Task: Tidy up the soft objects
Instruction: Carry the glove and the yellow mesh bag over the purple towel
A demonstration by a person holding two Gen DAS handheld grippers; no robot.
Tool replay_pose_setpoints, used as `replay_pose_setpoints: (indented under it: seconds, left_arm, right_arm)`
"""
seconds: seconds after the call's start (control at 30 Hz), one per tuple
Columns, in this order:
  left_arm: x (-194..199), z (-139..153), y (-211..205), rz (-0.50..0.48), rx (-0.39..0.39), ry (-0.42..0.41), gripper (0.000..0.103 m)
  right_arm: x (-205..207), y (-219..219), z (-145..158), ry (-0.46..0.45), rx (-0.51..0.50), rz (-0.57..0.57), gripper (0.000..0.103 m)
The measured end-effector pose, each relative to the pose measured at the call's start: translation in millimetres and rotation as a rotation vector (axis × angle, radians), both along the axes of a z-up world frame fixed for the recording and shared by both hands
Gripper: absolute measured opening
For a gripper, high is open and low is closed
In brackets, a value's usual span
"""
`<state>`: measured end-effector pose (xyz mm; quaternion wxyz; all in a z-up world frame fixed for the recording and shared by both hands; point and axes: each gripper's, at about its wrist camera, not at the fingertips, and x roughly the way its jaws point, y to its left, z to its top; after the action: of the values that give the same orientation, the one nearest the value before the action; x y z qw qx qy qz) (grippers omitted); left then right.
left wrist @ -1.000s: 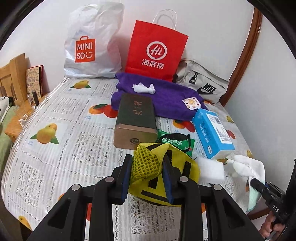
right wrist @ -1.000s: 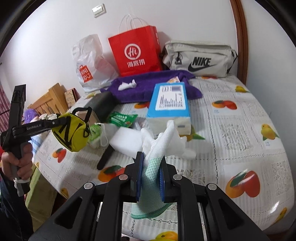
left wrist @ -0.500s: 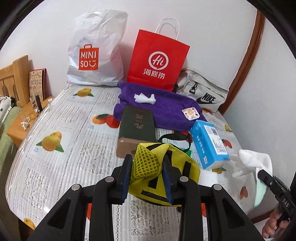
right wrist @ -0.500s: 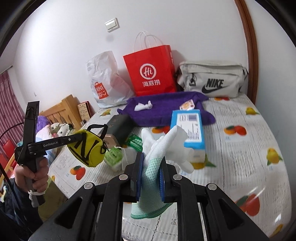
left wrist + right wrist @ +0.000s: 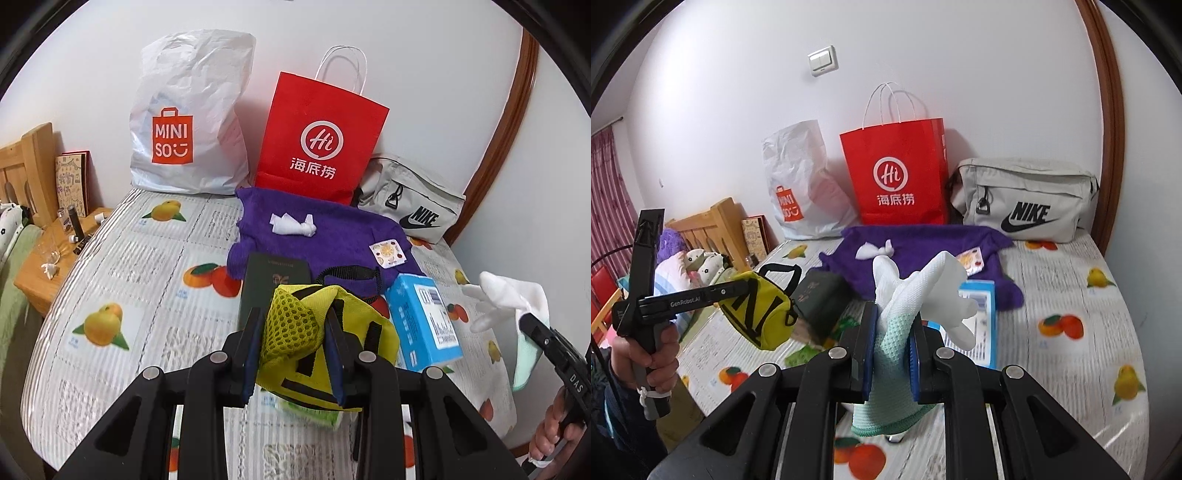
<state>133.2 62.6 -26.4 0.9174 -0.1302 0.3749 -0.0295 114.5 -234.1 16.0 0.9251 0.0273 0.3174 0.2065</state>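
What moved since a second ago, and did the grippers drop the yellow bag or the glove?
Nothing was dropped. Both grippers rose higher above the table: the left gripper stays shut on the yellow pouch, and the right gripper stays shut on the white glove. The blue box, purple towel and red bag stayed put.
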Motion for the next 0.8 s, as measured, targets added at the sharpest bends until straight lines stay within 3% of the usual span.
replay_pose_setpoints:
  seconds: [0.27, 0.8]
  left_arm:
    - [41.6, -3.7, -4.5, -0.007, 0.022, 0.027, 0.030]
    - [108.3, -16.9, -0.5, 0.011, 0.025, 0.056, 0.030]
  right_arm:
    - [51.2, 2.8, 3.8, -0.002, 0.000, 0.008, 0.015]
    - [142.5, 11.4, -20.9, 0.046, 0.005, 0.013, 0.015]
